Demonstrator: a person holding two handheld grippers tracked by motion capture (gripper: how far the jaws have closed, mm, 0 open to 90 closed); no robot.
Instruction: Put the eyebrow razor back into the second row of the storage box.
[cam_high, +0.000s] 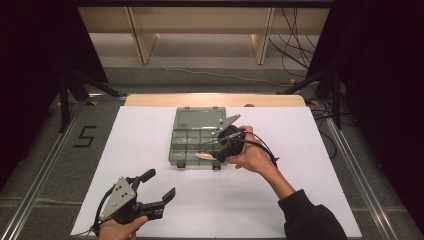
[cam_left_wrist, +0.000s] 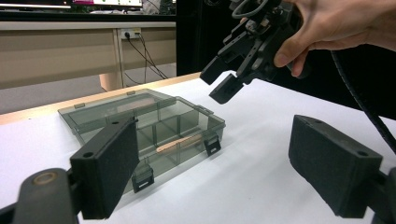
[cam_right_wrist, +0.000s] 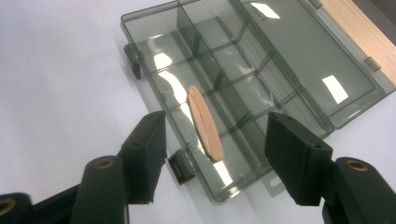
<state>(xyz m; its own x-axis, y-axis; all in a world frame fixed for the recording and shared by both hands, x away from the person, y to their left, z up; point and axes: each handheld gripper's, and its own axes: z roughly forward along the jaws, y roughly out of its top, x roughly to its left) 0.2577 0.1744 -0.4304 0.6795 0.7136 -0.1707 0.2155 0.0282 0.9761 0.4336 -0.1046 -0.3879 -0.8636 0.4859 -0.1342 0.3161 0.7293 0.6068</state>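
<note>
A clear grey compartment box (cam_high: 173, 148) lies in the middle of the white table with its lid (cam_high: 199, 118) folded flat toward the far side. A flat tan stick (cam_high: 204, 156) rests in the box's front row, near the right latch. My right gripper (cam_high: 218, 150) hovers open just above the box's front right, and its own view has the stick (cam_right_wrist: 204, 122) below the gap between its jaws (cam_right_wrist: 217, 123). My left gripper (cam_high: 161, 183) is open and holds nothing, low over the table's front left. In its view, the box (cam_left_wrist: 189, 106), the stick (cam_left_wrist: 180, 142) and the right gripper (cam_left_wrist: 220, 84) lie ahead.
A white sheet (cam_high: 300, 150) covers the table, with a wooden strip (cam_high: 215, 100) along the far edge. Beyond it stand wooden shelf legs (cam_high: 142, 40) and loose cables (cam_high: 295, 45). Black curtains flank both sides. A "5" mark (cam_high: 85, 136) sits on the floor at left.
</note>
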